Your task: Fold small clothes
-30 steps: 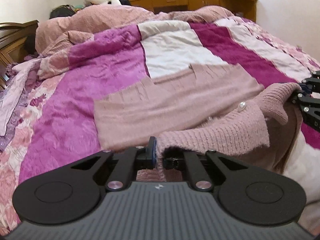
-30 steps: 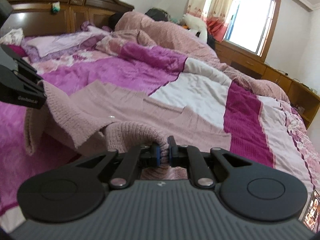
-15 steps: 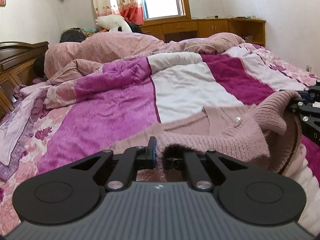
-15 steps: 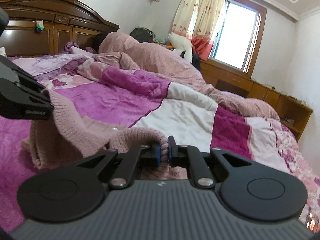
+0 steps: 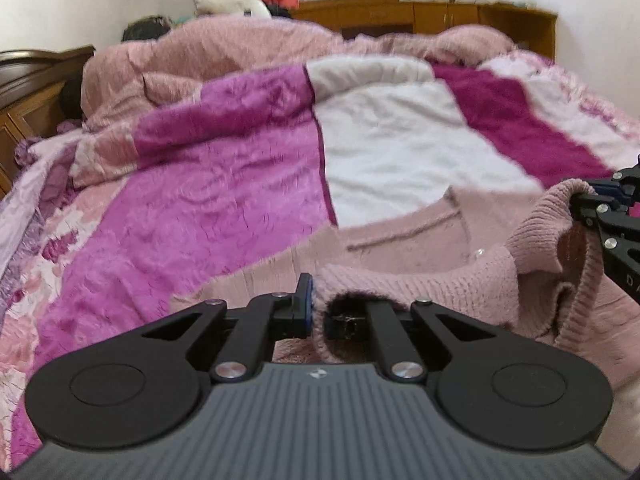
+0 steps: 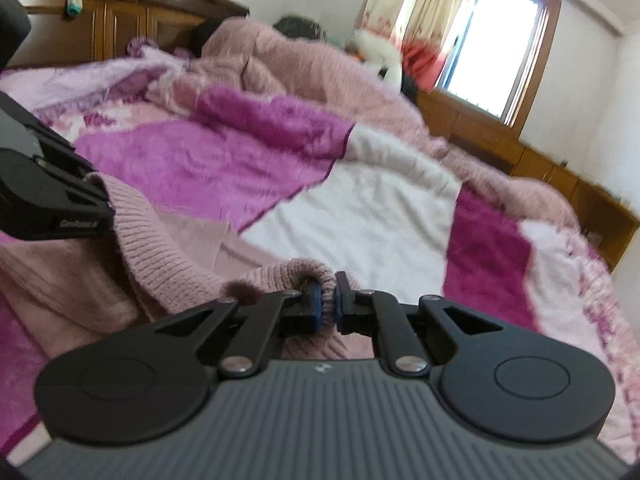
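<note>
Left wrist view shows our left tongs point(image 5: 318, 316) clamped on the ribbed edge of the pink knit cardigan point(image 5: 420, 284), lifted over the striped quilt point(image 5: 224, 200) on the bed. Our right tongs point(image 6: 327, 305) pinch another ribbed fold of it, the knit stretched between both.

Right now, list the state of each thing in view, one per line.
Sweater: ribbed edge lifted and folded over, the rest flat on the bed.
Left gripper: jaws shut on the sweater.
Right gripper: jaws shut on the sweater.
Quilt: spread, rumpled.
</note>
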Available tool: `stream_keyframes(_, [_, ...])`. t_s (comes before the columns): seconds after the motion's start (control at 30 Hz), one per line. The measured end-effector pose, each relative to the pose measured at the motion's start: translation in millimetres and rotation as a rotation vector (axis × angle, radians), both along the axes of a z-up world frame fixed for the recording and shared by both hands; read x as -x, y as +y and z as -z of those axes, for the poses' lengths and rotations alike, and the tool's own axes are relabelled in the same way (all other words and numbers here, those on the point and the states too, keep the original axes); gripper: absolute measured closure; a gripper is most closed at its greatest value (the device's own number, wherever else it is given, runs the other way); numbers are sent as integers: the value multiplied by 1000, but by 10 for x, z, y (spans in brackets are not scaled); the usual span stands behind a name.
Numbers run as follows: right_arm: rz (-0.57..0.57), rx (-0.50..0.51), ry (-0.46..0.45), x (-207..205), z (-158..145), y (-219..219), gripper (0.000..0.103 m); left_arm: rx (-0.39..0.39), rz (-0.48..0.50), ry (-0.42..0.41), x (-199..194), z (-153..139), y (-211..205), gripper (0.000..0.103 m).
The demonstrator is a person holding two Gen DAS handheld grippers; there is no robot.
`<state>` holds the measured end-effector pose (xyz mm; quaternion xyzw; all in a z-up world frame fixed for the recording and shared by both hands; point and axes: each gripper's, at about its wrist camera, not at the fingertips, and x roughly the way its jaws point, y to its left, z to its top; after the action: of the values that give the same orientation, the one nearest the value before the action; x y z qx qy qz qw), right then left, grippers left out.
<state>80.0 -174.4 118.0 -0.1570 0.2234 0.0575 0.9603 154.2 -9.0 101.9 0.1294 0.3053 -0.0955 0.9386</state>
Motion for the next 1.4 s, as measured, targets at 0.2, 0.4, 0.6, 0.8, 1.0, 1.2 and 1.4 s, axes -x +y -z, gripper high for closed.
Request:
stream_keyframes(0.2, [-2, -144, 126, -273, 287, -124, 91, -33, -14, 69, -365, 403, 8, 96])
stream_keyframes(0.4, [47, -204, 193, -358, 441, -234, 58, -38, -19, 99, -525, 597, -1, 96])
stream_keyframes(0.6, [55, -183, 155, -149, 371, -320, 43, -93, 15, 90, -447, 571, -48, 95])
stream_keyframes(0.8, [73, -214, 144, 62, 232, -462, 43, -66, 3, 113, -316, 372, 61, 55])
stream_keyframes(1.0, [76, -184, 128, 283, 175, -483, 43, -32, 19, 130, -75, 232, 172, 52])
stream_keyframes(1.2, [89, -200, 121, 455, 140, -525, 43, -41, 43, 114, 211, 153, 213, 51])
stream_keyframes(1.4, [90, -222, 112, 642, 109, -544, 43, -52, 76, 117, 441, 126, 202, 51])
